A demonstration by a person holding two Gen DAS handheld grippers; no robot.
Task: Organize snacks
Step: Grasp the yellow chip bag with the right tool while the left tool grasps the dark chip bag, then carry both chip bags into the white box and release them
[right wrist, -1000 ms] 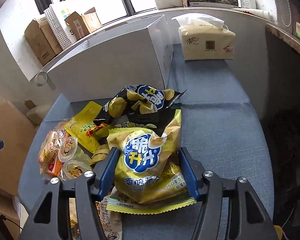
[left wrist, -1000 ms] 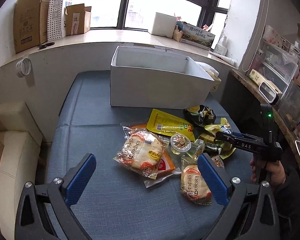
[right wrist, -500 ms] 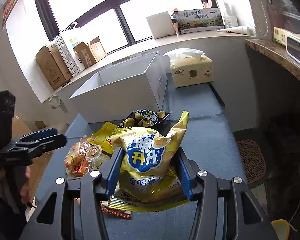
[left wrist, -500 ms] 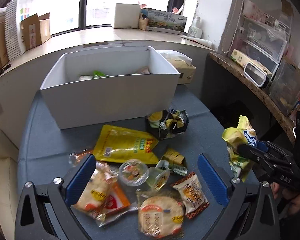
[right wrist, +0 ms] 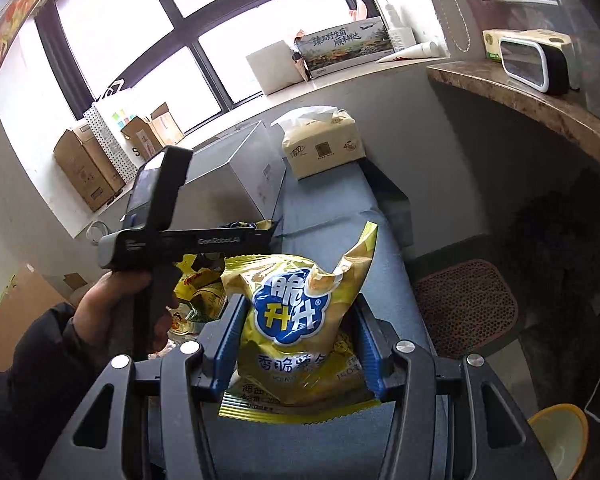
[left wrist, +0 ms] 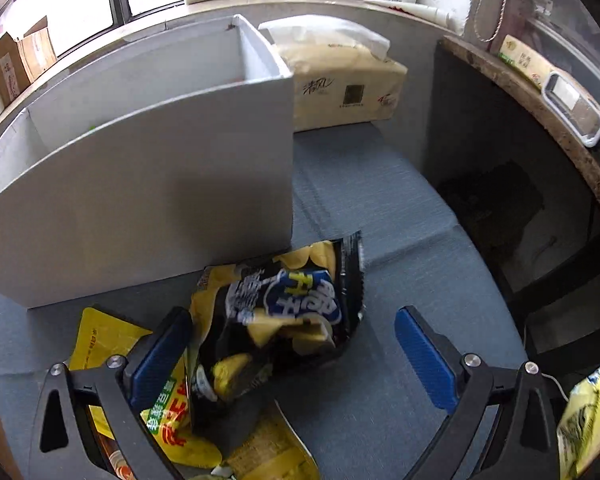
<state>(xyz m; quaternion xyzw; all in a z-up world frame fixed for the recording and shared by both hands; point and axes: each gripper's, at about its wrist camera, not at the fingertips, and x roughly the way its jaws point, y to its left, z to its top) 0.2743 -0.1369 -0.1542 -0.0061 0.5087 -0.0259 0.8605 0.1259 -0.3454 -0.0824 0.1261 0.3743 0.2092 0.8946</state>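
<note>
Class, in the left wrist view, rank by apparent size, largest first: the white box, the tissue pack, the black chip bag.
1. white box
2. and 3. black chip bag and tissue pack look about alike; the bag lies nearer the camera, so I leave them unranked.

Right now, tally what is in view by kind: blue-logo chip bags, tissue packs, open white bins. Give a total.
Blue-logo chip bags: 2, the black bag lying between the fingers of the open left tool, and the yellow bag clamped in the right tool
Tissue packs: 1
Open white bins: 1
Total: 4
</note>
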